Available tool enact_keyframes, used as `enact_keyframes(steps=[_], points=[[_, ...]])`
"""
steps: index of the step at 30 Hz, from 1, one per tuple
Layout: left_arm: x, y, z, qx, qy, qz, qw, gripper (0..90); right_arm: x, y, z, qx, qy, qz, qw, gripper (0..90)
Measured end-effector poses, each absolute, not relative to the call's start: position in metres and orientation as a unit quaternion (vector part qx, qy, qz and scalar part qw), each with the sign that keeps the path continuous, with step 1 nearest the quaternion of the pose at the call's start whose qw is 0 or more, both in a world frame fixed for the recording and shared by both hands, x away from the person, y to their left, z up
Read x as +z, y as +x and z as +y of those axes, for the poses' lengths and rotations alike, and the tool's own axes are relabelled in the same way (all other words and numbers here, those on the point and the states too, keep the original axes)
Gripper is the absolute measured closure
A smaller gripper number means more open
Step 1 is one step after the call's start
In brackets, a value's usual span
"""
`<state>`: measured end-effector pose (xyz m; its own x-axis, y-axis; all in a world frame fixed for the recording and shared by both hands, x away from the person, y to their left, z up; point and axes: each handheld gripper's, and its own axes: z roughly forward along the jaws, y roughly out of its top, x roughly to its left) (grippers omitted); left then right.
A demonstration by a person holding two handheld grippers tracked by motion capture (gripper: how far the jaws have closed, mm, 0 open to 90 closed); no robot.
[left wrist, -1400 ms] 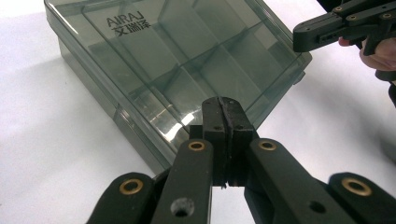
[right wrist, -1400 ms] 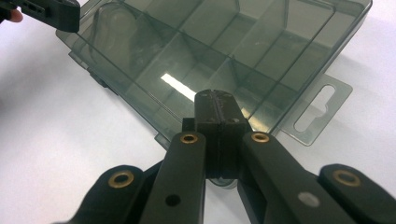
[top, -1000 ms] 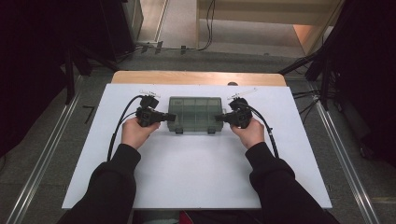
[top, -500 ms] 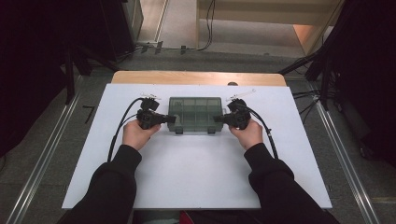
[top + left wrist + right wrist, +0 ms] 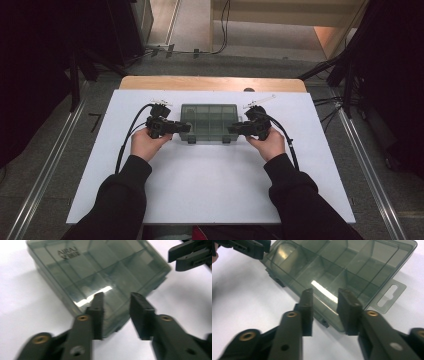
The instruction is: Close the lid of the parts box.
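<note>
A smoky transparent compartment box lies shut on the white table, its dividers visible through the lid. My left gripper is at its near left corner and my right gripper at its near right corner. In the left gripper view the open jaws hover over the box at its corner, nothing pinched between them. In the right gripper view the jaws stand open the same way over the box edge, near its hang tab.
The white table top spreads wide in front of the box. A wooden strip runs along its far edge. Black cables loop from each gripper. Metal rails flank the table on the floor.
Both grippers have crept slightly inward toward the box's near corners. The box has stayed where it was.
</note>
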<state>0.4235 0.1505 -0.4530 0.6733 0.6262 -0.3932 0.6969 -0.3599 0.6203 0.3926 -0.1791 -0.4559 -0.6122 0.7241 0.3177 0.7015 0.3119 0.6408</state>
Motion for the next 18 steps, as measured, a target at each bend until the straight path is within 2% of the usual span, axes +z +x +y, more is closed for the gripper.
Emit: enact_keyframes(steps=[6,10,18], points=[[-0.448,0.416,0.149,-0.064,0.821,0.393,0.409,49.5,-0.452,0.383,-0.184,0.397,0.437,0.807,0.003,50.8],[-0.447,0.412,0.150,-0.067,0.816,0.396,0.416,40.0,-0.451,0.376,-0.190,0.410,0.441,0.798,-0.025,47.4],[-0.445,0.398,0.148,-0.071,0.822,0.380,0.419,34.3,-0.453,0.358,-0.197,0.423,0.433,0.796,-0.018,36.9]])
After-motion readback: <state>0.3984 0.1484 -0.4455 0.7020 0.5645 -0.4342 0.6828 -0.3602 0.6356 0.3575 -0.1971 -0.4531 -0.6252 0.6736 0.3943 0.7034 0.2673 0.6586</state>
